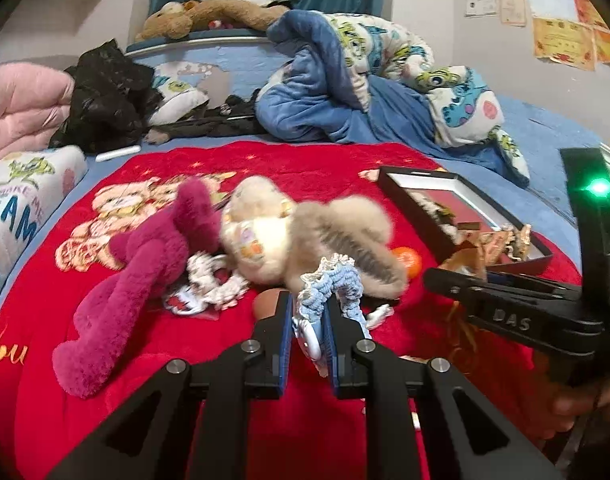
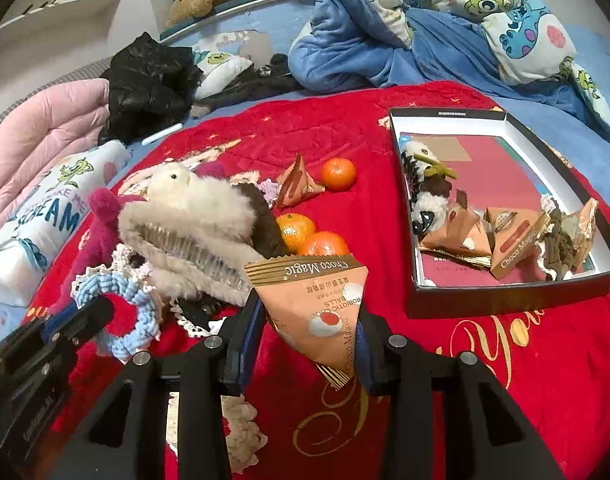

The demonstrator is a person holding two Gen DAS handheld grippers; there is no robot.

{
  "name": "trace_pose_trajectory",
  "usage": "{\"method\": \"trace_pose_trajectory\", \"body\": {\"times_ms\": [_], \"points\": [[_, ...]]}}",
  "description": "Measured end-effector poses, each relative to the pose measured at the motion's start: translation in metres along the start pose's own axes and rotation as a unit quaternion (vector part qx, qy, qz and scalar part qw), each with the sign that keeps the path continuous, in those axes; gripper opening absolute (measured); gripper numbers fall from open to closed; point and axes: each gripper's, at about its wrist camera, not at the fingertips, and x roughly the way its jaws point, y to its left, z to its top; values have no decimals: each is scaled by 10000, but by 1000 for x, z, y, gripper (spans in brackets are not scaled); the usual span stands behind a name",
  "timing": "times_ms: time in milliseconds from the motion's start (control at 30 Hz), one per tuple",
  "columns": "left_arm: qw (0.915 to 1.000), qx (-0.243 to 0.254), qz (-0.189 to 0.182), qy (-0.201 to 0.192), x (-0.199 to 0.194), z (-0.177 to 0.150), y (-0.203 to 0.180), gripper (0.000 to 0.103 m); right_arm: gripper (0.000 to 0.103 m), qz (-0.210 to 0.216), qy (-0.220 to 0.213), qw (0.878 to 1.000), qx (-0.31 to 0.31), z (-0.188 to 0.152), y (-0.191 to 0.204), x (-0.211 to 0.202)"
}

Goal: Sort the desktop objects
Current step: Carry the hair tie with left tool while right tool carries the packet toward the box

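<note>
Sorting, mid-carry: both claws loaded.
Right claw [image 2: 309, 344] grips a snack packet [image 2: 317, 308]; left claw [image 1: 309, 344] pinches a blue scrunchie [image 1: 333, 284]. Next, probably, carry the packet toward the box [image 2: 505, 296] at 2 o'clock.

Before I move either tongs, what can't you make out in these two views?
- Left wrist view: cream plush is motion-blurred; its shape is unclear.
- Left wrist view: the right tongs cover the near corner of the black box.
- Right wrist view: the Choco Magic packet in the right tongs hides the blanket behind it.
- Right wrist view: the blue scrunchie is partly covered by the left tongs.
</note>
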Motion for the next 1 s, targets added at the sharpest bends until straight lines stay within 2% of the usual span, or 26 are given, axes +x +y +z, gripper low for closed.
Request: {"method": "trace_pose_trajectory", "body": {"times_ms": [267,400,667,1000], "points": [[9987,351,-343,-135,-6,8,-56,15,39,29,-244,9996,129,1,-23,-25],[9977,291,-604,-43,2,9,-87,15,39,-140,-366,9988,311,-4,-53,-44],[9944,529,-915,-39,10,5,-150,15,39,-525,-534,9945,728,-19,-113,-76],[9934,452,-1046,160,31,7,-178,15,39,-614,-622,9921,898,-25,-144,-90]]}}
